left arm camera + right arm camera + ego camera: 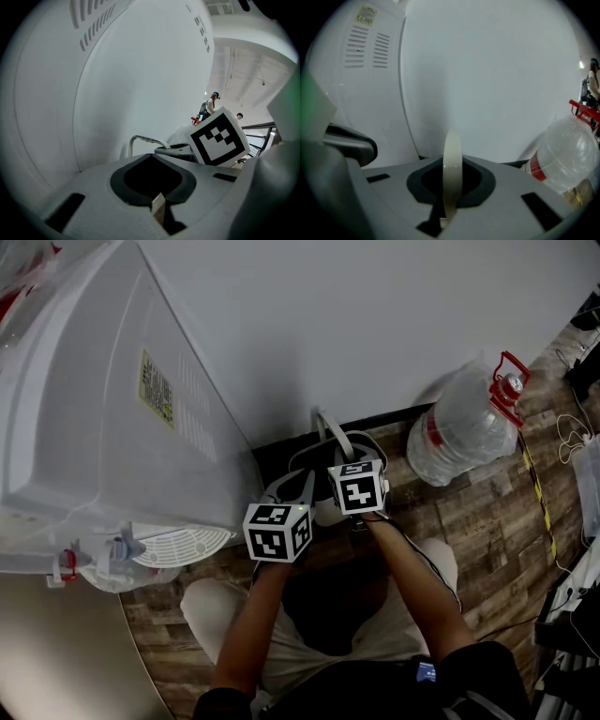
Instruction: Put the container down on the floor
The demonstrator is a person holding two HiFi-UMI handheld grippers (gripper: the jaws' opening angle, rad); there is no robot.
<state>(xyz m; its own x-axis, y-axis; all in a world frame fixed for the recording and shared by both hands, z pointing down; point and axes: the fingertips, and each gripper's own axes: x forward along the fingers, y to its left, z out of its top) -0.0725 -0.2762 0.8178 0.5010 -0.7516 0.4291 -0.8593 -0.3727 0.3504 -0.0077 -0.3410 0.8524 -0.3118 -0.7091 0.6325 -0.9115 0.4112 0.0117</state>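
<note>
With the right gripper [450,190] and left gripper [157,204] both pinched shut on only the thin pale rim of the container [452,150], held low between the white dispenser [94,409] at left and the bottle [464,427] at right, uneven lowering could twist it free onto the floor [487,502]

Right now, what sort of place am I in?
Probably a drinking-water corner of an office or workshop: a white water dispenser beside a plain wall, and a big water jug on wood-look flooring.
</note>
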